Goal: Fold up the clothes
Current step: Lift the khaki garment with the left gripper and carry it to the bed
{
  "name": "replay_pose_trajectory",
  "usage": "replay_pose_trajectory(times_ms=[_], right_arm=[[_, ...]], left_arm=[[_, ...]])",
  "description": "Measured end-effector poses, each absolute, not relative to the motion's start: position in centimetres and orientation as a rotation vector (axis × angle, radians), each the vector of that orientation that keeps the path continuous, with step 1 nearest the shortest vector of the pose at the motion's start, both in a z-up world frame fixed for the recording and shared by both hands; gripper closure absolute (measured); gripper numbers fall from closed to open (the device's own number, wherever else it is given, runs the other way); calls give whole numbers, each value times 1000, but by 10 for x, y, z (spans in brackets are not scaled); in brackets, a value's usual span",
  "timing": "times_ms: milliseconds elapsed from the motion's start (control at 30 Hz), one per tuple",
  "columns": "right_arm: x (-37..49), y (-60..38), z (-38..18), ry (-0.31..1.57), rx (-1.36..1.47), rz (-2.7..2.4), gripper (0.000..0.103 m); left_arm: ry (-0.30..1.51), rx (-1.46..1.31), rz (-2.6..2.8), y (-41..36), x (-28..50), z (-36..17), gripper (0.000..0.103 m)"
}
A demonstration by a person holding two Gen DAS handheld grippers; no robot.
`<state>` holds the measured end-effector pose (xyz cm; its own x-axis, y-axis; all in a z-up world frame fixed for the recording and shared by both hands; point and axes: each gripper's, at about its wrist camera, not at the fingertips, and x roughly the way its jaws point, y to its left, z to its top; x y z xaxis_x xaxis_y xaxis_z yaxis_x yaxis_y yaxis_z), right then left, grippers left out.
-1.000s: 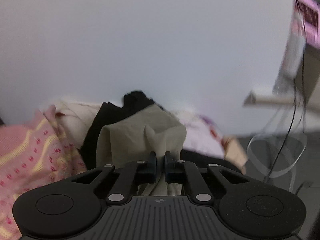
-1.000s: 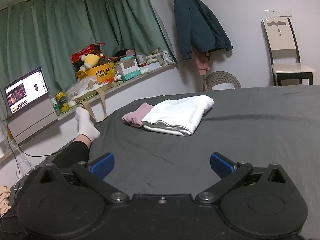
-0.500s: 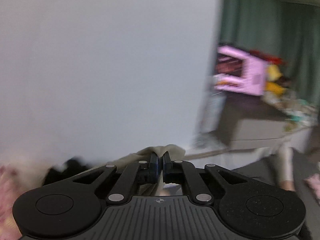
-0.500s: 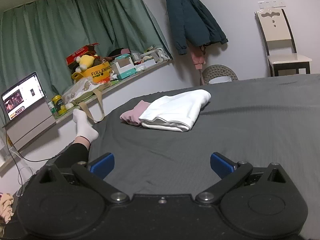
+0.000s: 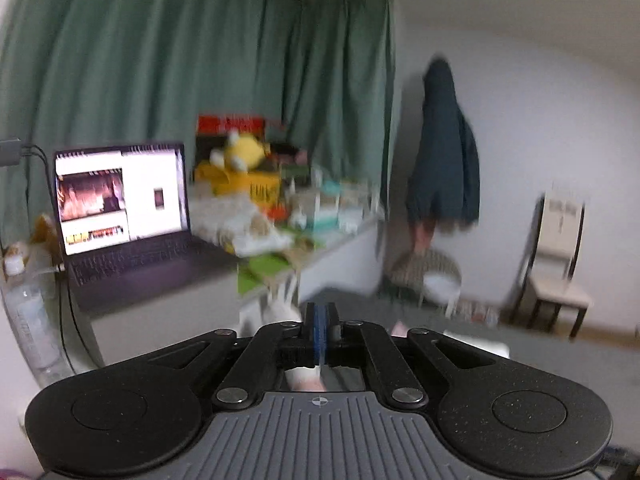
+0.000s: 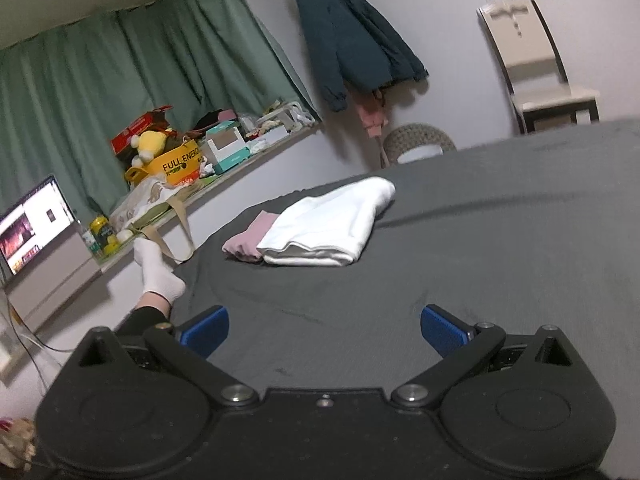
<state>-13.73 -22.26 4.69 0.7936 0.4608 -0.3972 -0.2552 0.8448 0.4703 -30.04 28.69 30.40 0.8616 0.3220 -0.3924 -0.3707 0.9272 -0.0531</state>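
My left gripper (image 5: pixel 320 320) is shut, its blue pads pressed together. Only a pale scrap of the beige garment (image 5: pixel 306 378) shows under the fingers, and the view is blurred. Over the dark grey bed (image 6: pixel 500 240) my right gripper (image 6: pixel 324 318) stands open and holds nothing. A folded white garment (image 6: pixel 332 228) lies further up the bed, resting partly on a folded pink one (image 6: pixel 246 242).
A person's foot in a white sock (image 6: pixel 158 272) rests at the bed's left edge. An open laptop (image 5: pixel 120 200) and a cluttered ledge (image 6: pixel 224 152) line the left wall under green curtains. A dark jacket (image 6: pixel 352 48), a woven basket (image 6: pixel 418 144) and a chair (image 6: pixel 536 76) stand beyond the bed.
The left gripper has swung right, away from the clothes pile and the bare wall, toward the laptop, curtains and chair. The right gripper has tipped slightly and stayed open.
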Motion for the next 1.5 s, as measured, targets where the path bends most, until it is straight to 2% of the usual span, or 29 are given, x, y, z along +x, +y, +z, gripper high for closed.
replay_pose_trajectory(times_ms=[33, 100, 133, 167, 367, 467, 567, 733, 800, 833, 867, 967, 1033, 1267, 1500], right_arm=[[-136, -224, 46, 537, 430, 401, 0], [-134, -225, 45, 550, 460, 413, 0], [-133, -225, 44, 556, 473, 419, 0], [-133, -224, 45, 557, 477, 424, 0], [-137, -215, 49, 544, 424, 439, 0], [-139, -209, 49, 544, 395, 446, 0], [-142, -205, 50, 543, 369, 450, 0], [-144, -198, 48, 553, 335, 455, 0], [-144, -196, 48, 555, 324, 458, 0], [-145, -195, 48, 554, 318, 459, 0], [-146, -195, 48, 552, 312, 460, 0], [-147, -195, 48, 549, 300, 461, 0], [-146, -195, 47, 549, 302, 458, 0], [-143, -198, 45, 562, 318, 451, 0], [-144, -200, 46, 554, 319, 445, 0]], left_arm=[[450, -138, 396, 288, -298, 298, 86], [571, -163, 502, 300, -305, 282, 60], [623, -165, 575, 308, -314, 271, 36], [673, -163, 653, 317, -325, 260, 24], [910, -90, 1042, 367, -408, 201, 23], [1009, -99, 1131, 390, -443, 181, 23], [1077, 16, 1138, 392, -465, 166, 23], [1105, 159, 1105, 394, -486, 143, 24], [1104, 172, 1088, 404, -476, 137, 43], [1105, 177, 1080, 410, -469, 134, 67], [1107, 169, 1071, 412, -465, 133, 80], [1118, 182, 1038, 409, -457, 128, 91], [1092, 177, 1026, 409, -456, 126, 94], [783, 138, 993, 394, -456, 168, 95], [499, 183, 771, 346, -396, 244, 98]])
